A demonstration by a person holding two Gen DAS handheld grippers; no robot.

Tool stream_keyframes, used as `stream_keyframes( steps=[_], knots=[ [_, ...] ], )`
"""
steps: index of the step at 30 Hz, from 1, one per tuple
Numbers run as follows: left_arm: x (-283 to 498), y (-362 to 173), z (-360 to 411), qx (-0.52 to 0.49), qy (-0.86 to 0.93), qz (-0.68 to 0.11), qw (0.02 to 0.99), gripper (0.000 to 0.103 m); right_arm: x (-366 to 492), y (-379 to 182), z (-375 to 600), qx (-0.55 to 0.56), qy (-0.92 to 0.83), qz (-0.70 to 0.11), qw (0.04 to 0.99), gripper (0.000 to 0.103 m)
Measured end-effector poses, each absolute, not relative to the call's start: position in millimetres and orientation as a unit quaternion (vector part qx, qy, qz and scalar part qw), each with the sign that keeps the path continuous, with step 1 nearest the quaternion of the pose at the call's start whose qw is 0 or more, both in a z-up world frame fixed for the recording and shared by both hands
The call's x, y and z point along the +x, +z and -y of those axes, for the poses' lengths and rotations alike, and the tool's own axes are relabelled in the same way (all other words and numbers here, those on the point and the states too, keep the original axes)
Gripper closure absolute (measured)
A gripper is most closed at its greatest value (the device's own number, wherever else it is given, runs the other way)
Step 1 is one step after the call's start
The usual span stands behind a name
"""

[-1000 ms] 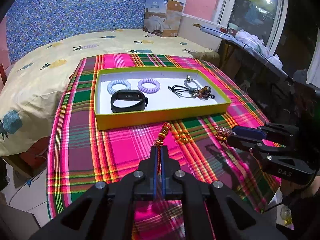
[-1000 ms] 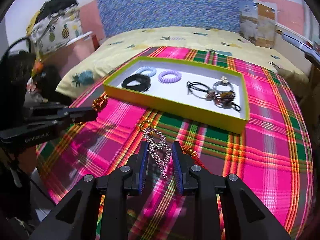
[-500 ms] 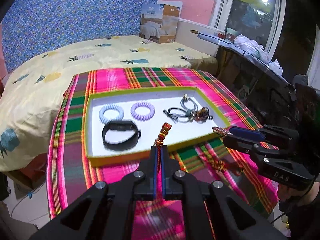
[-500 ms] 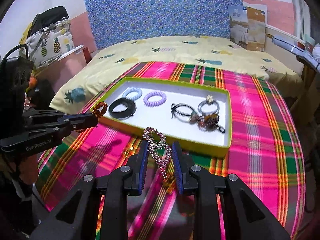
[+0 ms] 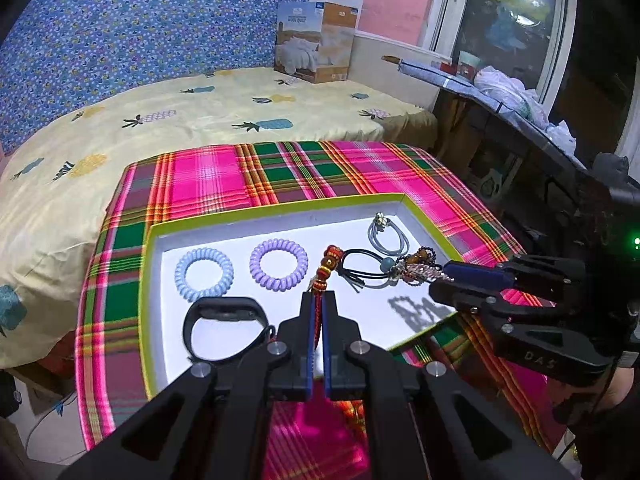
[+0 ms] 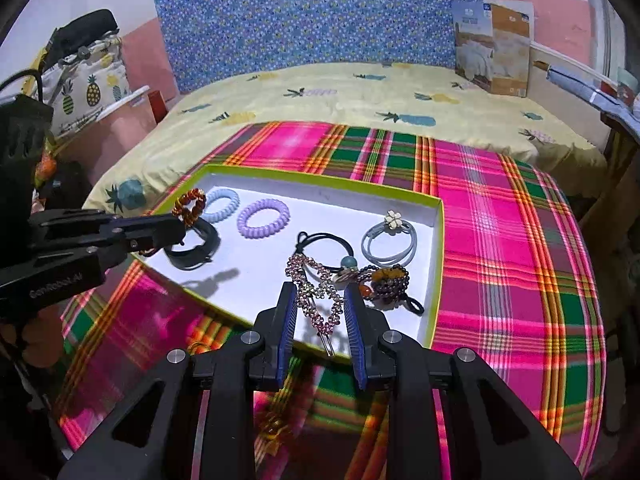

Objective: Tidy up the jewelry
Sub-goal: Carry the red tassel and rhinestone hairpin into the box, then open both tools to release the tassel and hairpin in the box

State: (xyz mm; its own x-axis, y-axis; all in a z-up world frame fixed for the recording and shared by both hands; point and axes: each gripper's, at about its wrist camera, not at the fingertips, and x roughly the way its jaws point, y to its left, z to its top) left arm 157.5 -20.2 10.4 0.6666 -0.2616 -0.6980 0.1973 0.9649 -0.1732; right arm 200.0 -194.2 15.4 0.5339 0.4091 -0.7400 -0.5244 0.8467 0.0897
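Over the tray [image 5: 280, 208], left to right: left tool [image 5: 319, 300] clenched on beaded bracelet [image 5: 326, 268], lower part hidden between pads; right tool [image 6: 320, 300] grasping rhinestone hair clip [image 6: 318, 294], clasp end partly hidden.

Pineapple-print bed [image 5: 224, 120], blue floral headboard [image 6: 312, 16] (pink wall [image 5: 384, 12] behind); dark window [image 5: 516, 12]

Left claw [image 5: 319, 312]: matte black angular frame with triangular cut-outs, silver round screw heads, blue ribbed pads on the inner finger faces, white "GenRobot.AI" lettering along the side. Right claw [image 6: 320, 312]: same black frame, silver screws, blue pads; "DAS" embossed on its side, green indicator light behind.
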Motion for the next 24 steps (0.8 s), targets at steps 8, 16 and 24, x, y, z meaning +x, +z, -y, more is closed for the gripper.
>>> stream_keyframes(
  steps=[8, 16, 24],
  knots=[
    [175.4, -9.8, 31.8, -0.034, -0.134, -0.414, 0.899, 0.100, 216.6, -1.9, 195.2, -0.077, 0.263, -0.426, 0.862, 0.078],
    [183.6, -25.4, 38.3, -0.028, -0.138, -0.436, 0.889, 0.100, 223.7, -8.9, 195.7, -0.083, 0.259, -0.438, 0.857, 0.078],
    [186.2, -30.0, 41.1, -0.022, -0.142, -0.441, 0.886, 0.099, 226.8, -12.3, 195.0, -0.082, 0.251, -0.448, 0.854, 0.077]
  ],
)
